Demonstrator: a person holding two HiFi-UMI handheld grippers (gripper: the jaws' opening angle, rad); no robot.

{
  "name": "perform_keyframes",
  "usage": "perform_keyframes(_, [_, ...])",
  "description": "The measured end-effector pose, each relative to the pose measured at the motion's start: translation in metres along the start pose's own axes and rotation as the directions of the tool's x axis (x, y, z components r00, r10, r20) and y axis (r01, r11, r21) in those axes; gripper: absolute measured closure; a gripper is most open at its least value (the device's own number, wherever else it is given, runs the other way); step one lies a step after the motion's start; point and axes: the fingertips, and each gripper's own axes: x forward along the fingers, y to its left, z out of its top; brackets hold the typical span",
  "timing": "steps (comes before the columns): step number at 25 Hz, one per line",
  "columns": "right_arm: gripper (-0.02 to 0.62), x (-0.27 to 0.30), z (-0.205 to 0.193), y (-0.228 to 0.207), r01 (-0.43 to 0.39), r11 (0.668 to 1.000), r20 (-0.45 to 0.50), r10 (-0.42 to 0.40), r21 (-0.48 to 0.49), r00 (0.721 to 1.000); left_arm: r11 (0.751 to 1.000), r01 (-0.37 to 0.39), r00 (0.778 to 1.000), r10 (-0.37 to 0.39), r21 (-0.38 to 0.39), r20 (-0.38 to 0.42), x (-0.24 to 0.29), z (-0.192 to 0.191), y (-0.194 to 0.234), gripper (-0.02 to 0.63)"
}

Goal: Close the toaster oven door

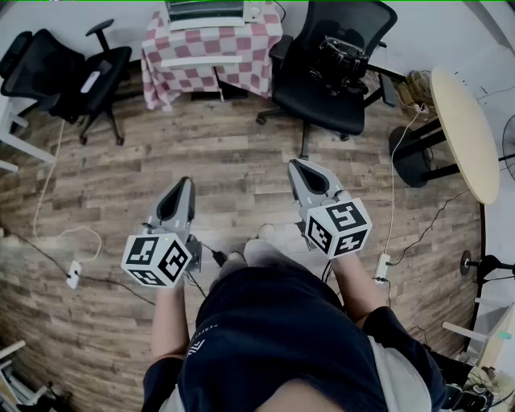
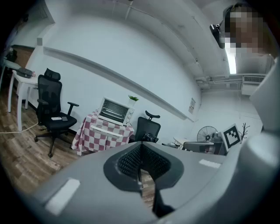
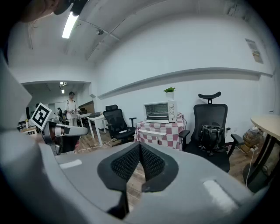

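Grey hand-held grippers (image 1: 186, 182) (image 1: 294, 164) fwd, parallel, shut

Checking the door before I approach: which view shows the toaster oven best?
The right gripper view: the toaster oven faces it nearly head-on, its front plainly visible. The left gripper view shows it at an angle; the head view crops it at the top edge.

Contents counted by kind.
Two grippers (left gripper (image 1: 184, 187), right gripper (image 1: 298, 167)); two office chairs (far-left chair (image 1: 72, 72), far-right chair (image 1: 310, 100)); one toaster oven (image 3: 160, 112); one checked table (image 1: 211, 48).
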Motion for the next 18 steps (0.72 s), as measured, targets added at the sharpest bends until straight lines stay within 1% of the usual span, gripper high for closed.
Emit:
perform_keyframes(2, [0.594,-0.002,-0.003,0.005,0.011,1.0,0.003,-0.011,0.002,1.0,1.0,-0.015,1.0,0.015,0.02,-0.017,-0.006,-0.005,0.006,0.591])
perform_keyframes(4, [0.594,-0.004,-0.005,0.01,0.019,1.0,0.005,-0.019,0.006,1.0,0.999,-0.022,0.999,0.023,0.025,-0.024,-0.012,-0.007,0.01,0.591])
perform_keyframes(10, [0.592,-0.012,-0.01,0.015,0.034,0.999,0.007,-0.034,0.012,0.999,1.0,-0.001,1.0,0.002,0.024,-0.017,-0.012,-0.009,0.01,0.591])
perform_keyframes(14, [0.592,-0.008,-0.012,0.009,0.02,1.0,-0.009,-0.02,0.017,1.0,1.0,0.008,1.0,-0.008,-0.017,-0.019,-0.005,-0.013,0.007,0.591])
perform_keyframes(18, [0.592,0.006,-0.006,0.005,-0.017,0.999,-0.006,0.017,0.027,1.0,1.0,0.002,0.999,-0.002,0.0,-0.033,0.003,-0.011,0.011,0.598])
